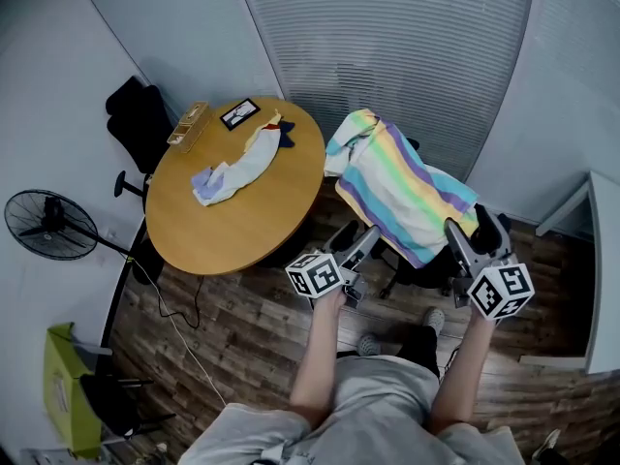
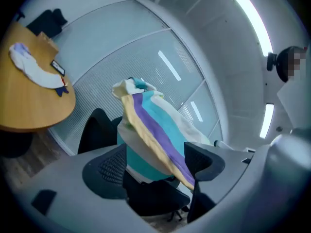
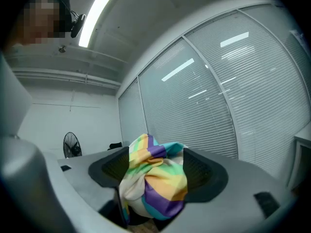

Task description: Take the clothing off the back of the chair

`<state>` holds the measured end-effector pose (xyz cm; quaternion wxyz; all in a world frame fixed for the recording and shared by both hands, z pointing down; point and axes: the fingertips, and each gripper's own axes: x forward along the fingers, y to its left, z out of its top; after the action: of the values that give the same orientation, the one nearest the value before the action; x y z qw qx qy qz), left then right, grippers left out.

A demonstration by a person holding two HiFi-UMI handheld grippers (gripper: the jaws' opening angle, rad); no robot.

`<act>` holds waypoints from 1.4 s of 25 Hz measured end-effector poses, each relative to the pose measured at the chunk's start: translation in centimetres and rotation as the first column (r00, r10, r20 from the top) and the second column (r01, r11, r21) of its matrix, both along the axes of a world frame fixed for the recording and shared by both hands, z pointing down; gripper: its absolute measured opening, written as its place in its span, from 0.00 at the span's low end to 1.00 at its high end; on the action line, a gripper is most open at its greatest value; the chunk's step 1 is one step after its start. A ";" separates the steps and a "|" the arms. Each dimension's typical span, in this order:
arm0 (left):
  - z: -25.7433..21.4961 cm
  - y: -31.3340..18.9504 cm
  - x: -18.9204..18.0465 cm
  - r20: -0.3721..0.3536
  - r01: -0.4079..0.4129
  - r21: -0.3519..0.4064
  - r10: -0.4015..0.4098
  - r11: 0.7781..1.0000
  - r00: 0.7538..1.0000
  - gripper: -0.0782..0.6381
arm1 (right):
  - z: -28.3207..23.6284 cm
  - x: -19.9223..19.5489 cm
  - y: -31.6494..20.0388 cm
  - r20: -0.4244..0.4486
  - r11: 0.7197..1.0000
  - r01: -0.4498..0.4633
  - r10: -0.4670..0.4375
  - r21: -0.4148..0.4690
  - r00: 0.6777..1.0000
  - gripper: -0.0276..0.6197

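Rainbow-striped cloth garment [image 1: 402,187] draped over black office chair [image 1: 418,271] back (ungripped); left gripper [image 1: 356,242], right gripper [image 1: 475,231] fingers wide, garment between each pair.

Round table [image 1: 232,223], standing fan [image 1: 48,226], blinds [image 1: 387,37], plank floor [image 1: 254,329].

Light grey T-shirt [image 1: 373,410] on this person, short-sleeved, with dark shorts [image 1: 421,342] below and grey shoes [image 1: 368,344] on the feet. The left gripper [image 1: 356,237] and right gripper [image 1: 473,226] are both smooth grey shells. Each carries a white cube [image 1: 315,274] printed with black square markers. The jaws end in black pads [image 2: 104,171] with a fine dimpled texture.
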<state>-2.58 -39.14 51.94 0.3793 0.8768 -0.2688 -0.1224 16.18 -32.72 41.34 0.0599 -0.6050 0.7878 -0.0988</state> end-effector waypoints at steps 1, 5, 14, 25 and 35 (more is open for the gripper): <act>0.3 -0.3 0.0 -0.037 0.003 -0.022 -0.004 1.000 0.999 0.62 | 0.1 0.0 -0.1 -0.007 1.000 -0.002 0.002 -0.005 1.000 0.55; 1.3 -1.1 0.3 -0.176 0.007 -0.096 -0.024 0.995 0.984 0.63 | 0.1 0.1 -0.2 -0.021 1.000 -0.005 0.005 -0.015 1.000 0.58; 1.4 -3.3 1.8 -0.290 0.005 -0.154 -0.050 0.988 0.956 0.63 | 0.4 0.3 -1.3 -0.085 0.997 0.035 -0.041 -0.069 0.996 0.61; 1.2 -4.5 2.3 -0.233 -0.008 -0.132 -0.023 0.991 0.972 0.63 | 1.1 -1.3 -3.5 -0.114 0.984 0.126 -0.141 -0.129 0.983 0.62; 0.3 -4.8 2.3 -0.184 0.007 -0.073 -0.020 0.997 0.983 0.59 | 1.0 -4.0 -3.6 -0.307 0.972 0.193 -0.226 -0.133 0.924 0.48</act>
<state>-0.31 -43.93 52.20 0.4331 0.8456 -0.2428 -0.1961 12.19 -36.29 42.30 -0.1101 -0.5275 0.8412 -0.0447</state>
